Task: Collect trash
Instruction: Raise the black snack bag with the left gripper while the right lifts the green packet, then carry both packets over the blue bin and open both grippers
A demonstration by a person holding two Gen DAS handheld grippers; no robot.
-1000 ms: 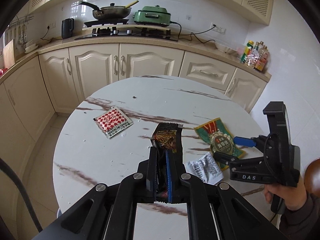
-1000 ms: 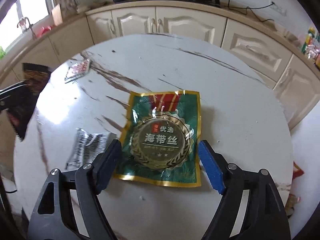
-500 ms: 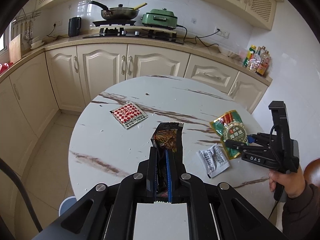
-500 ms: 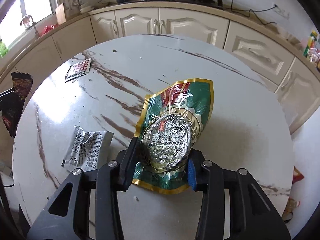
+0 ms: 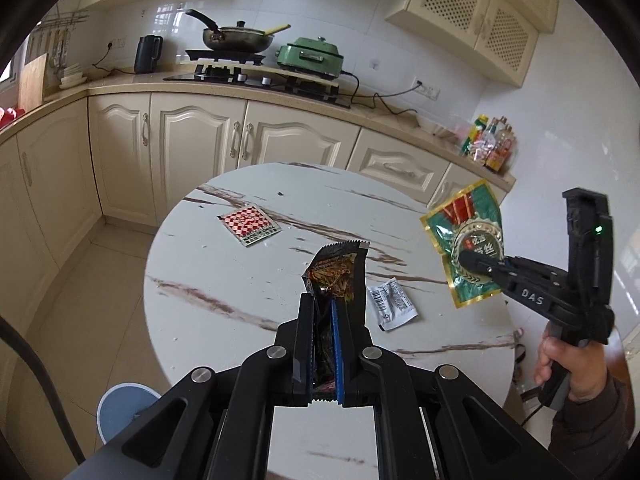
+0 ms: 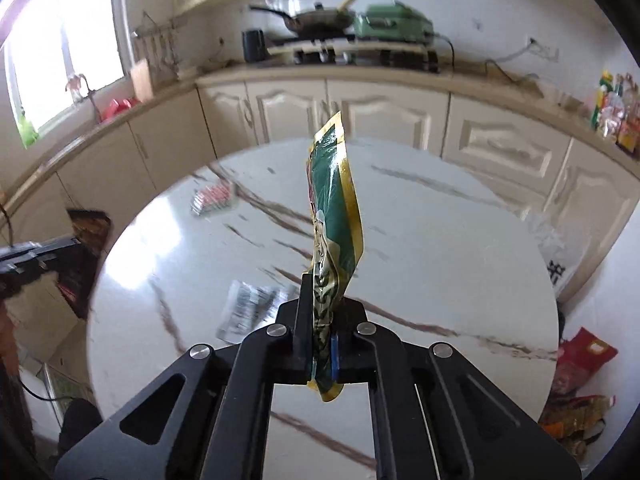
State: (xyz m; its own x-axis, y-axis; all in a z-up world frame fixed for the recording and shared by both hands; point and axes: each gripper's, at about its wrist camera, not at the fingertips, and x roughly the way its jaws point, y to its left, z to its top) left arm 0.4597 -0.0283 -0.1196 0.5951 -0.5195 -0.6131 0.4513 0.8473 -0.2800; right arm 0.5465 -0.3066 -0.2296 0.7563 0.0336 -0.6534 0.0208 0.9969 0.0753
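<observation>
My left gripper is shut on a dark brown snack wrapper that sticks up above the round marble table. My right gripper is shut on a green and gold foil pouch, lifted off the table and standing on edge. The left wrist view shows that pouch hanging in the right gripper at the right, a hand on its handle. A red-checked packet and a white crumpled wrapper lie flat on the table.
A blue bin stands on the floor below the table's left edge. More wrappers lie on the floor to the right of the table. Cream cabinets and a worktop with a stove run behind.
The right gripper closed on the green pouch and lifted it off the table, turning it on edge. The left gripper drew back and rose with the brown wrapper still held.
</observation>
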